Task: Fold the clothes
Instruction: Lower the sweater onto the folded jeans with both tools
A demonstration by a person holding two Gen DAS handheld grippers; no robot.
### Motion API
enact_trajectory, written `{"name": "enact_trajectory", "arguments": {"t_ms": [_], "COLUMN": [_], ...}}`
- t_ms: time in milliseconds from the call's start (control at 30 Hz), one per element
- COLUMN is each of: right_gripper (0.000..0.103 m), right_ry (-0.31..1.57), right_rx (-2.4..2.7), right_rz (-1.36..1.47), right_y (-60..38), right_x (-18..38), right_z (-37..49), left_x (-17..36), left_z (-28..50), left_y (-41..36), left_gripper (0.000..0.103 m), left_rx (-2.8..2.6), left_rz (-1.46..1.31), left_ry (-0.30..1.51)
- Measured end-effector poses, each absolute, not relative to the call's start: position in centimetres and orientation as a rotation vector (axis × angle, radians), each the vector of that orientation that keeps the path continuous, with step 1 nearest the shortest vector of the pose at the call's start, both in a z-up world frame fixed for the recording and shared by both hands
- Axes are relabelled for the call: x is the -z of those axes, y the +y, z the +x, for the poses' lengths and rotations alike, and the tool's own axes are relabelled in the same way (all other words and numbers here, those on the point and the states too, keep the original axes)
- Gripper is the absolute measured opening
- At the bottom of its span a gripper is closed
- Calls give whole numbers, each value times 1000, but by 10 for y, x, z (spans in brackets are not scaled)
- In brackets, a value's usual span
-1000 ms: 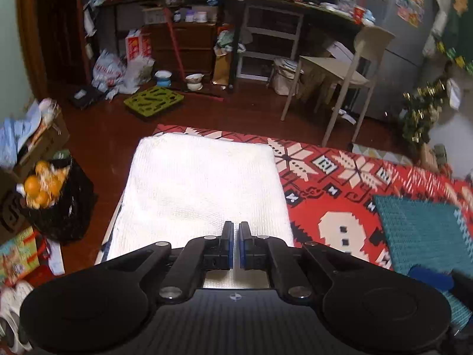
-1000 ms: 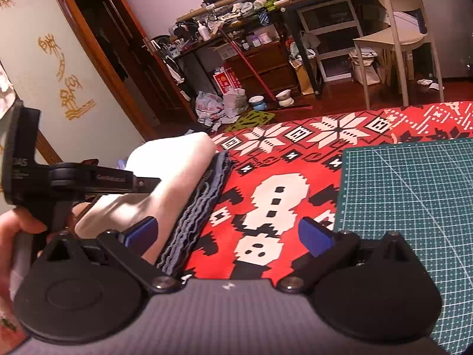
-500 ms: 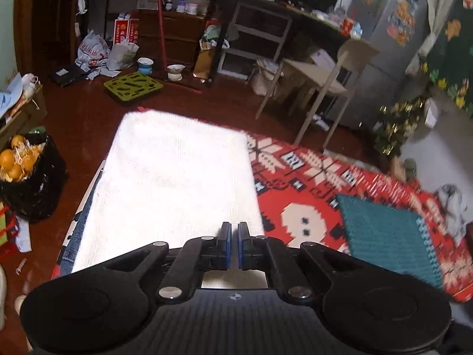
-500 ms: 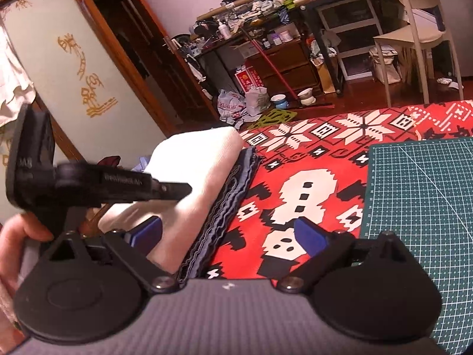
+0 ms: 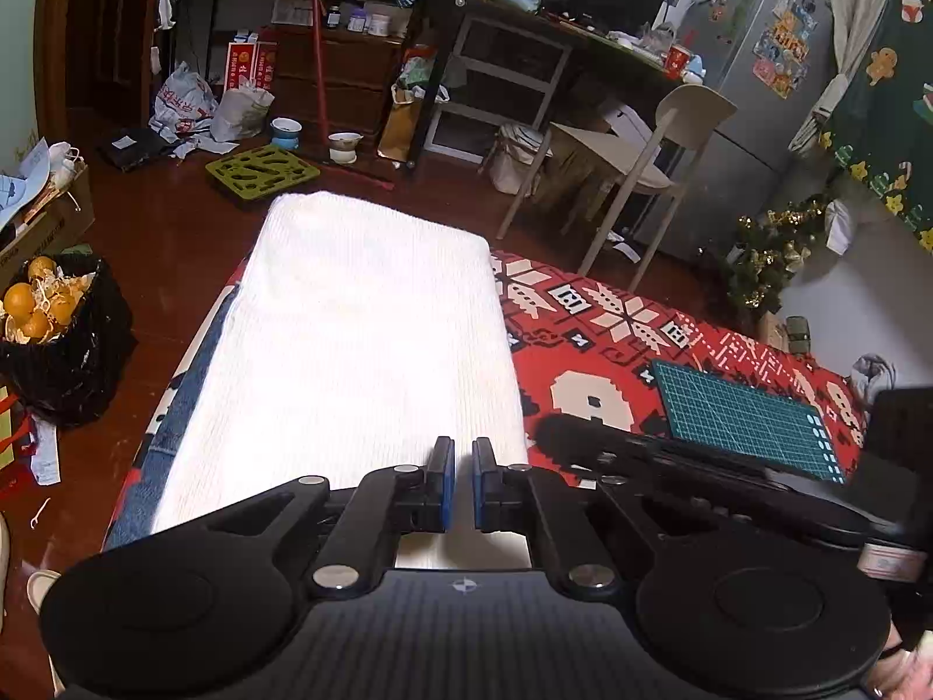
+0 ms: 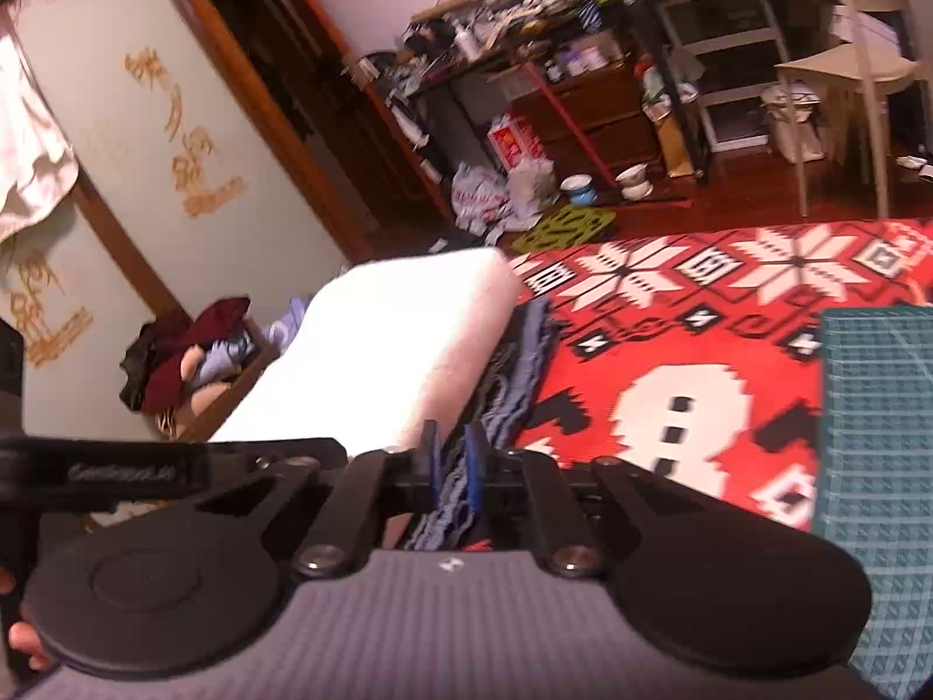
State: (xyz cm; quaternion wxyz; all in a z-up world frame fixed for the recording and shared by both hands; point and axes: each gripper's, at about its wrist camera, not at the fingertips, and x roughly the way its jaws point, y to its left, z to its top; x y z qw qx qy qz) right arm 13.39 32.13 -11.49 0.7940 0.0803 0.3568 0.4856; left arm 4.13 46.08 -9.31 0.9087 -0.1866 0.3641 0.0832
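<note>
While the white knit garment (image 5: 361, 338) lies as a neat rectangle on a blue garment (image 6: 513, 373) at the red blanket's (image 5: 612, 350) left end, the left gripper (image 5: 460, 481) pinches its near edge and the right gripper (image 6: 452, 466) pinches the blue hem. Judging by this, the stack is being handled; both grips must move together. Left, a black bag (image 5: 76, 350) holds oranges.

Red patterned cloth (image 5: 612, 350) covers the counter, green cutting mat (image 5: 740, 420) on top at right. Beyond: beige chair (image 5: 659, 146), grey fridge (image 5: 752, 76) with stickers, cluttered dark desk (image 5: 513, 17). Black bag of oranges (image 5: 52, 321) and green tray (image 5: 262, 170) on the wood floor.
</note>
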Motion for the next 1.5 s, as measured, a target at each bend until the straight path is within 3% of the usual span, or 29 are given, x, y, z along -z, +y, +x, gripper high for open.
{"name": "enact_trajectory", "arguments": {"t_ms": [567,867,1167,1500], "right_gripper": [6,6,7,7], "right_ry": [745,681,610,622], "right_rx": [-1143,-1045,-955,-1025], "right_rz": [-32,51,101,-15], "right_y": [299,304,349,369], "right_x": [111,98,113,126], "right_z": [58,119,190,184], "left_x": [95,64,82,87], "left_z": [-2,47,135,131], "left_y": [445,463,481,479], "left_gripper": [6,6,6,6], "left_rx": [-145,-163,-214,-210], "left_rz": [-396,-352,-302,-333], "left_ry": [769,684,733,730]}}
